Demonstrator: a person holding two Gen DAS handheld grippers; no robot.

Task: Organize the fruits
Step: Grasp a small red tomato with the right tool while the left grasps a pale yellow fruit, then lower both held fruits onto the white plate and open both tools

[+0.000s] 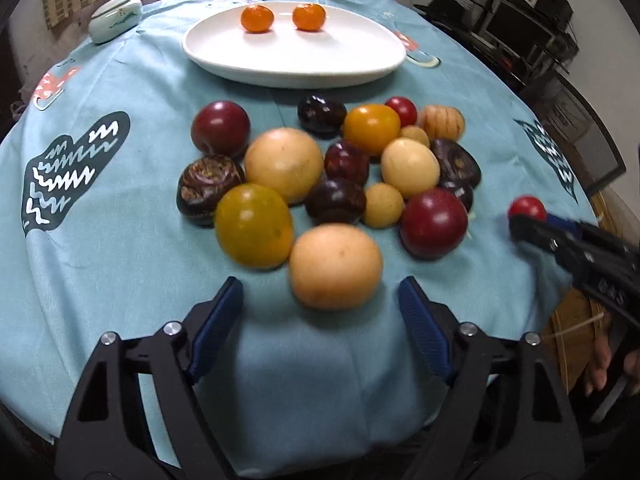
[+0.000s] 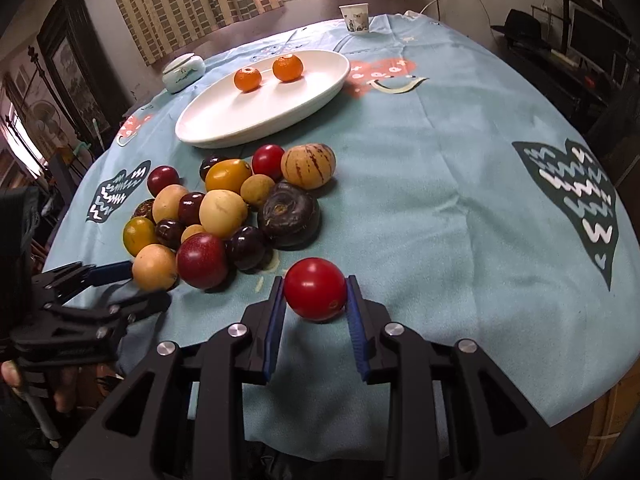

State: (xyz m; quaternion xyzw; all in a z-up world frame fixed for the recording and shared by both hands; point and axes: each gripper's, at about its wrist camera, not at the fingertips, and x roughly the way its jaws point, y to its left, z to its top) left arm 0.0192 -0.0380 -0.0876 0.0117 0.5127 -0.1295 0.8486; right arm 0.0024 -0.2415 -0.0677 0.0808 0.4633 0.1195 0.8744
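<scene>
Gripping a red tomato [image 2: 315, 294], right gripper [image 2: 316, 300] nears the tablecloth edge [image 2: 580, 400].

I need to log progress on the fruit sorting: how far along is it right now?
Early. Done: only two oranges sit on the white plate. In hand: the right gripper is shut on a red tomato; the left gripper is open around a pale round fruit, pads not yet pressing. Left: the rest of the pile on the blue cloth.
</scene>
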